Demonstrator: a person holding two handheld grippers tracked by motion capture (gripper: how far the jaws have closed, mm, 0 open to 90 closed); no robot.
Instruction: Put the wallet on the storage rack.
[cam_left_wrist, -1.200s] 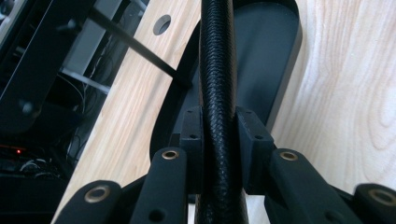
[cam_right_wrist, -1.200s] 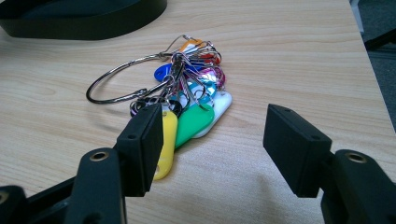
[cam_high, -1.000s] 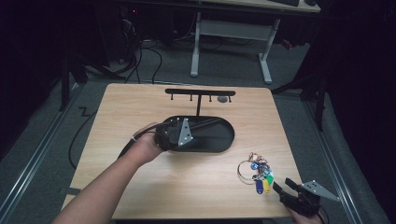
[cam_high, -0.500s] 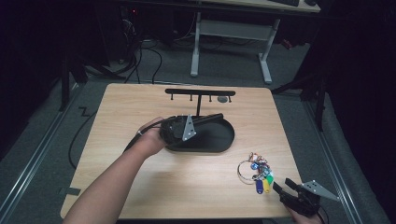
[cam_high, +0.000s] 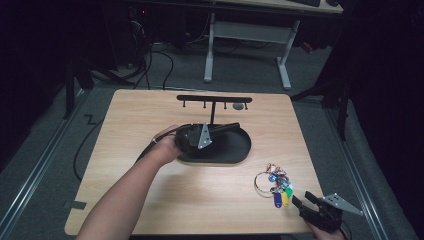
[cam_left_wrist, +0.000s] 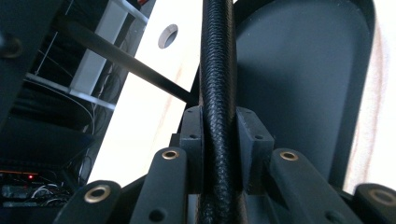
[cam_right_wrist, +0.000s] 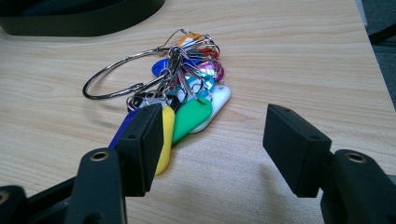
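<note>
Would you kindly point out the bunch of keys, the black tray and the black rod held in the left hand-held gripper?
bunch of keys (cam_right_wrist: 187, 88), right gripper view, on the cluster of coloured tags.
black tray (cam_high: 235, 150), high view, on its bare floor.
black rod (cam_left_wrist: 217, 70), left gripper view, on its textured shaft above the pads.

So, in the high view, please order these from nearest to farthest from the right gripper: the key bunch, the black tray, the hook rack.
1. The key bunch, just up and left of the right gripper, near the table's front right corner.
2. The black tray, farther up-left, at the table's middle.
3. The hook rack, farthest, standing near the table's far edge behind the tray.
</note>
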